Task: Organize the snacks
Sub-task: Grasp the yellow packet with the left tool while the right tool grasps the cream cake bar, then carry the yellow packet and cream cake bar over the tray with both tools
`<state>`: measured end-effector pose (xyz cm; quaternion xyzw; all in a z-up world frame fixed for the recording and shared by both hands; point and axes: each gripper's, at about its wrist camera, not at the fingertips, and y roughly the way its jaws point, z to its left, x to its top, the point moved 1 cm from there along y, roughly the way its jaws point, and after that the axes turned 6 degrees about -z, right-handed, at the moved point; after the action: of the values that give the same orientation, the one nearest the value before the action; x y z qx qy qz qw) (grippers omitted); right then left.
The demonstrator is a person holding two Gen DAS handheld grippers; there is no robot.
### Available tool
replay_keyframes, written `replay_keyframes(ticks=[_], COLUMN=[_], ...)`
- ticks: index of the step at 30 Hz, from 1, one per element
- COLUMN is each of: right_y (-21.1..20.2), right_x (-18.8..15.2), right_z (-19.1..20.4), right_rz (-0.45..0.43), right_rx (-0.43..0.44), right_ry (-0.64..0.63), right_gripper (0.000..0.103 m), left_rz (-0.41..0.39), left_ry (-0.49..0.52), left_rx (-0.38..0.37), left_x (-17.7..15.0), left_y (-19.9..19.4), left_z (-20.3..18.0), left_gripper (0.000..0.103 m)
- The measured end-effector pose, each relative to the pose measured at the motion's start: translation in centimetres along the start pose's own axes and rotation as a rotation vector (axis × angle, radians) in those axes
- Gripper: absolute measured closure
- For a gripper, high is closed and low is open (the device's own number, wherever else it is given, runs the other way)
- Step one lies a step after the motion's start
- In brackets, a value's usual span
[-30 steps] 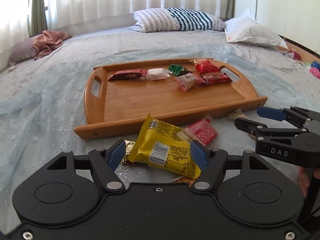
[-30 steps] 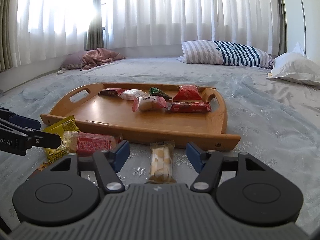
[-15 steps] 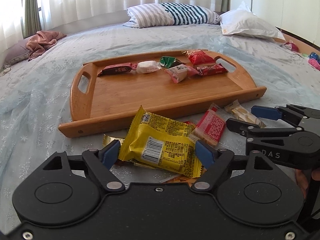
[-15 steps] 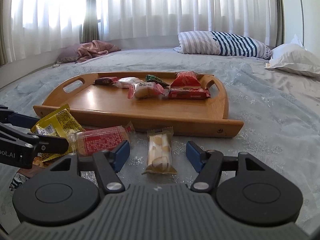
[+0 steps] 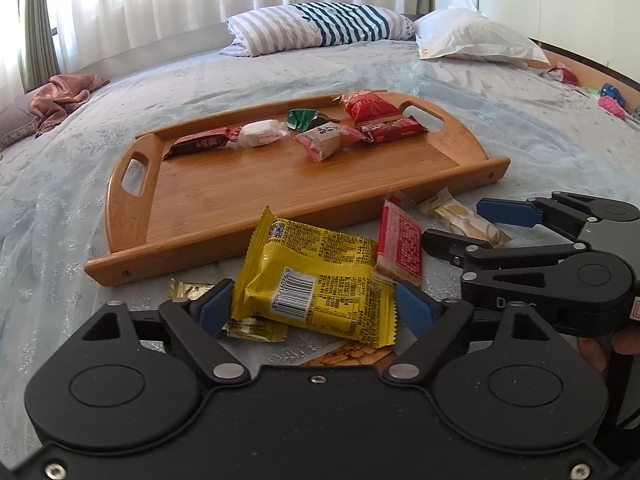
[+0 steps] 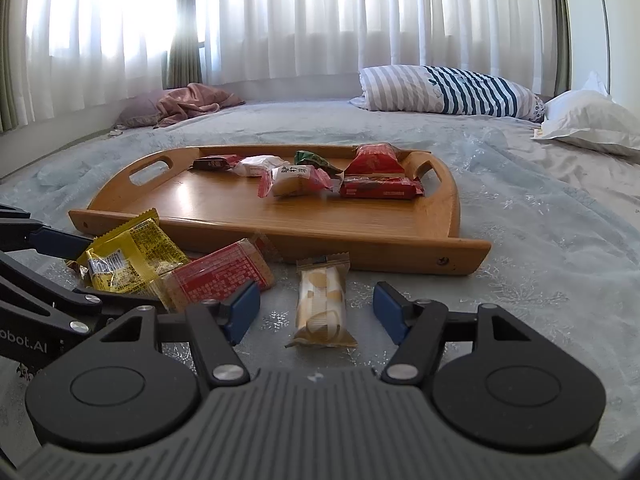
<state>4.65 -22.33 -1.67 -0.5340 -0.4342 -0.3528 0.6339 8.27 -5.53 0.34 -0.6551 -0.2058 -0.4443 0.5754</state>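
A: Item one: flat yellow crinkly foil snack packet [image 5: 316,280], lying on the pale blue bedspread [image 5: 60,216] just in front of the wooden two-handled tray [image 5: 280,192]. Handling?

B: Light, soft, slippery film; the contents probably crush. Best taken across its short width at the near end, barcode side up. The left gripper [image 5: 312,308] has the packet between its blue pads and its jaws are closing, though the pads do not appear to press on it yet.

A: Item two?

B: Long clear-wrapped pale biscuit bar [image 6: 322,300], on the bedspread near the tray's front rail. Light, stiff but brittle inside. Take it across the middle. The right gripper [image 6: 316,312] stands wide, a pad on either side, touching nothing.

A: Surroundings?

B: Red rectangular wrapped snack [image 5: 400,246] leans on the yellow packet's right edge; a gold foil wrapper [image 5: 188,290] lies partly under its left. Both may drag along. Something printed lies beneath, too hidden to name. Six wrapped snacks sit at the tray's far side; the near half is bare wood. The front rail must be cleared.
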Motion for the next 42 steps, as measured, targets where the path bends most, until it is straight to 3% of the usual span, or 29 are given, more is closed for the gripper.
replay_keyframes(ticks=[4, 10, 15, 17, 19, 33, 42], right_y=[0.0, 0.0, -0.1, -0.3, -0.5, -2.4, -1.1], right_x=[-0.1, -0.1, -0.2, -0.1, 0.0, 3.0, 5.7], right_z=[-0.1, -0.2, -0.2, -0.4, -0.4, -1.9, -3.0], right_rz=[-0.004, -0.007, -0.015, -0.022, -0.024, -0.073, -0.072], right_rx=[0.006, 0.008, -0.007, -0.024, -0.034, -0.102, -0.094], right_ry=[0.003, 0.003, 0.016, 0.025, 0.034, 0.098, 0.104], right_gripper=[0.027, 0.032, 0.051, 0.068, 0.076, 0.076, 0.076], left_rz=[0.012, 0.013, 0.0, -0.009, -0.015, -0.044, -0.031], left_ry=[-0.018, -0.043, -0.091, -0.102, -0.111, -0.198, -0.262], left_rx=[-0.023, -0.033, -0.029, -0.015, 0.0, 0.06, 0.082], left_x=[0.1, 0.2, 0.7, 1.0, 1.2, 2.8, 4.2], left_y=[-0.2, -0.8, -1.6, -1.9, -2.2, -3.2, -2.1], left_z=[-0.3, -0.4, 0.5, 0.8, 1.2, 4.6, 7.4], left_gripper=[0.051, 0.052, 0.052, 0.052, 0.052, 0.052, 0.052])
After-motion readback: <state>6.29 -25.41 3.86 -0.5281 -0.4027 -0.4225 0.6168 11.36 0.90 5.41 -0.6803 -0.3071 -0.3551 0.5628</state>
